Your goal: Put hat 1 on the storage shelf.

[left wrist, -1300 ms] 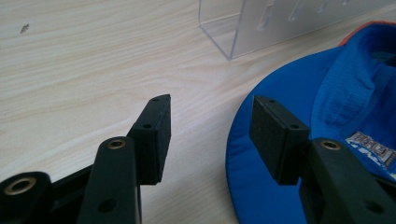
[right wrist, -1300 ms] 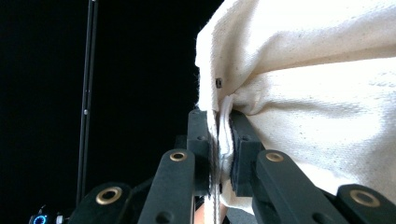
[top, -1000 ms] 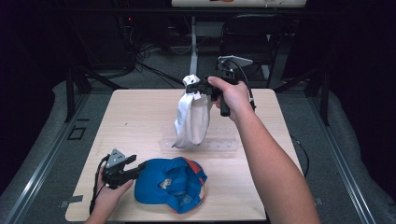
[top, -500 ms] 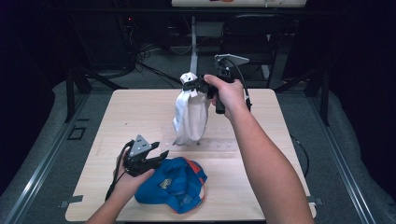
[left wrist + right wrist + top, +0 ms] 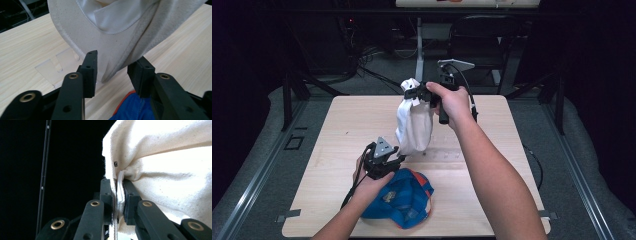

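Moved: left gripper has risen off the blue cap and come forward under the hanging white cap; a second ago it sat at the table's near left.
White cap: hangs in the air above the middle of the table, its lowest edge just over the wood.
Right gripper: jaws clamped tight on the white cap's top edge, fabric pinched between them.
Left gripper: jaws well apart, empty, one on each side of the cap's bottom tip, not yet touching.
Blue cap: lies at the near edge, just under the left hand.
Clear plate: flat on the wood beneath the white cap.
Progress: lift done; second grip on the lower edge looks next, then whatever follows.
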Tool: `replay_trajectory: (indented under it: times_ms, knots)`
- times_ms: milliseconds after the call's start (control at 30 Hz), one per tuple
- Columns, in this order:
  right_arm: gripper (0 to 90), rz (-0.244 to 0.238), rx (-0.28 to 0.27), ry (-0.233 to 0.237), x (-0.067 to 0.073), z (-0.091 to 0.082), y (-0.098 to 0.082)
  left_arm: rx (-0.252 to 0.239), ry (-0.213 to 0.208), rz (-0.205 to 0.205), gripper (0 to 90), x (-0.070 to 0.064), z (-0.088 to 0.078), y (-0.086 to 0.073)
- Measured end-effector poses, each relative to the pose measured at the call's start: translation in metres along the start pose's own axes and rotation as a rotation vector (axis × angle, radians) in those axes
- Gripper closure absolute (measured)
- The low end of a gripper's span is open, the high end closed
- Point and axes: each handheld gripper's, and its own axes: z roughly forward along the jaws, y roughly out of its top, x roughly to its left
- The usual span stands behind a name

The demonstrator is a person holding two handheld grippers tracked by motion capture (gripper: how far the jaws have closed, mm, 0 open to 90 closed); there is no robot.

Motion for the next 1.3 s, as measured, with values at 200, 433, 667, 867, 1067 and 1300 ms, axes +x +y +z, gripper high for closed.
replay_trajectory:
  times_ms: [200,433,667,867,1067,1300]
  knots:
    - [80.3,0.009,-0.012,0.010,-0.004,0.002,-0.001,-0.007,0.006,-0.013,69.0,0.000,0.005,0.001]
    - [79.5,0.006,-0.008,0.012,-0.007,0.002,-0.002,-0.001,0.021,-0.002,79.2,0.002,0.004,-0.001]
    - [78.3,0.006,-0.004,0.013,-0.009,-0.001,-0.005,-0.013,0.017,-0.036,81.2,0.009,0.001,-0.006]
    - [78.0,0.008,-0.003,0.003,-0.012,-0.001,-0.008,-0.033,-0.006,-0.098,81.2,0.016,0.000,-0.013]
    - [78.1,0.004,0.014,-0.020,-0.016,0.003,-0.010,-0.030,-0.010,-0.115,81.6,0.019,0.000,-0.020]
    - [78.1,0.005,0.028,-0.046,-0.020,0.012,-0.012,-0.032,-0.023,-0.146,82.0,0.022,0.001,-0.028]
